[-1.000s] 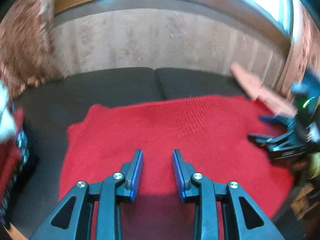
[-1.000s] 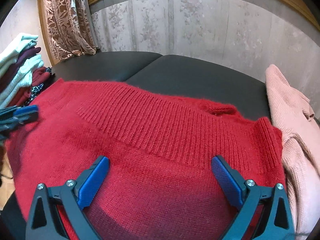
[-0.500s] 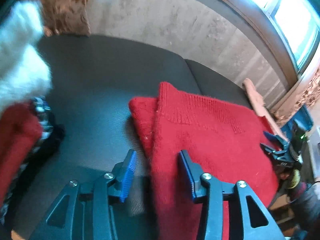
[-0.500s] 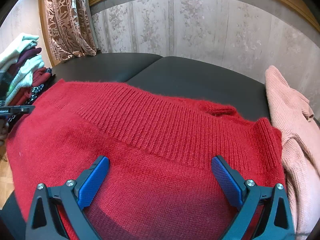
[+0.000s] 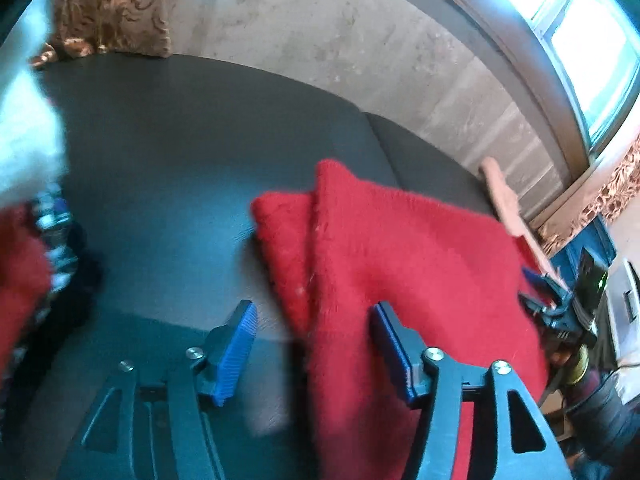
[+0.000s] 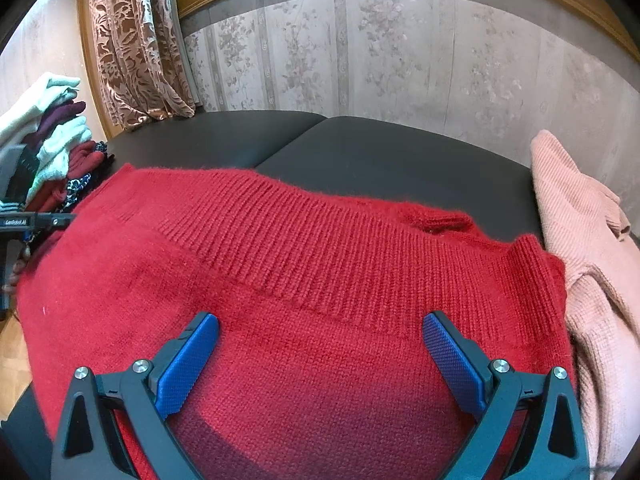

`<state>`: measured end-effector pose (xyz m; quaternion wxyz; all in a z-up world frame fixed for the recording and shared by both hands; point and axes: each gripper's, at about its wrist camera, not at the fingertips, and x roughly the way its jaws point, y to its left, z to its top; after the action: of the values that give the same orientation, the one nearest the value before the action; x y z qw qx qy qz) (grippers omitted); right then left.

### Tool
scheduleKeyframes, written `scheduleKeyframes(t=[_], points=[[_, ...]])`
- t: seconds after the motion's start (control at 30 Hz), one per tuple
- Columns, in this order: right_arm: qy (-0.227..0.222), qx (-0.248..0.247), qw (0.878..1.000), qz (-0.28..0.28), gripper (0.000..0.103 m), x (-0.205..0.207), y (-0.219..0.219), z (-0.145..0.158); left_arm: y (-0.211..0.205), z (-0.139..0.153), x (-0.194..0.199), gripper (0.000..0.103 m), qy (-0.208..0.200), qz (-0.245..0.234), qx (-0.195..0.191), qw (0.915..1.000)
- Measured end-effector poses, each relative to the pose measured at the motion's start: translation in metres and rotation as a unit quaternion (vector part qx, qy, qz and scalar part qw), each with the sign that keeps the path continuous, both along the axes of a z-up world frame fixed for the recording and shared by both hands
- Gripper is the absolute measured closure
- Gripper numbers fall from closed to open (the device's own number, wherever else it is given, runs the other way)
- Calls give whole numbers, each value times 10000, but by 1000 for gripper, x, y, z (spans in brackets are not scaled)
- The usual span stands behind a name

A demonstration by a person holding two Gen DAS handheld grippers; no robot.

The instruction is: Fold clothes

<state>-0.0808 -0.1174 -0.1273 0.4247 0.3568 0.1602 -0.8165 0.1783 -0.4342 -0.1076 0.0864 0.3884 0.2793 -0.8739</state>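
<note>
The red knit sweater (image 6: 304,300) lies spread on the dark tabletop (image 6: 400,152), folded layers showing along its left side, ribbed hem toward the far edge. The left gripper (image 5: 312,344) straddles that doubled edge, fingers spread and pinching nothing; the right gripper (image 6: 320,356) hovers over the body, fingers wide apart. Whichever fold follows, take both layers together and keep edges aligned. A pink sweater (image 6: 580,260) lies beside it; folded clothes (image 6: 52,152) are stacked by the left edge.

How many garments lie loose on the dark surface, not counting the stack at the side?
2: the red sweater under the open right gripper, and a pink sweater at its right edge. The stack may hide more.
</note>
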Motion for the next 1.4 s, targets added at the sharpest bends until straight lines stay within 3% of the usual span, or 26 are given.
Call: scheduleKeyframes(t=[0.07,0.17,0.3,0.53,0.63,0.77,0.87,0.93,1.07,1.2,1.4], points=[[-8,-11,10000,-3,0,0,1,0,4,-1,-8,42,-9,-187,13,9998],[-49,-50,10000,2,0,0,1,1,8,-2,-16,75,-27,-343,142,9993],[-244,-96,9996,75,0,-4,3,3,16,11,-12,89,-172,-150,-208,9995],[-811,6,9925,918,5,-16,37,38,-1,39,-14,91,-395,259,-651,9968],[-996,149,9864,1301,5,-14,58,47,-3,51,-18,91,-414,277,-620,9968],[-1115,490,9761,1803,4,-17,59,48,-6,68,-22,91,-396,299,-508,9975],[-1449,1001,9612,2122,4,-32,51,27,-8,81,-26,91,-383,315,-423,9979],[-1562,1373,9525,2226,2,-37,51,6,-1,91,-27,91,-229,252,-96,9994],[-1619,938,9575,2195,0,-42,58,-1,18,114,-28,91,150,88,691,9975],[-1432,601,9658,2076,0,-38,69,-6,41,137,-32,91,535,-88,1431,9882],[-1289,133,9739,1866,0,-35,83,-11,99,163,-72,91,961,-253,2124,9721]])
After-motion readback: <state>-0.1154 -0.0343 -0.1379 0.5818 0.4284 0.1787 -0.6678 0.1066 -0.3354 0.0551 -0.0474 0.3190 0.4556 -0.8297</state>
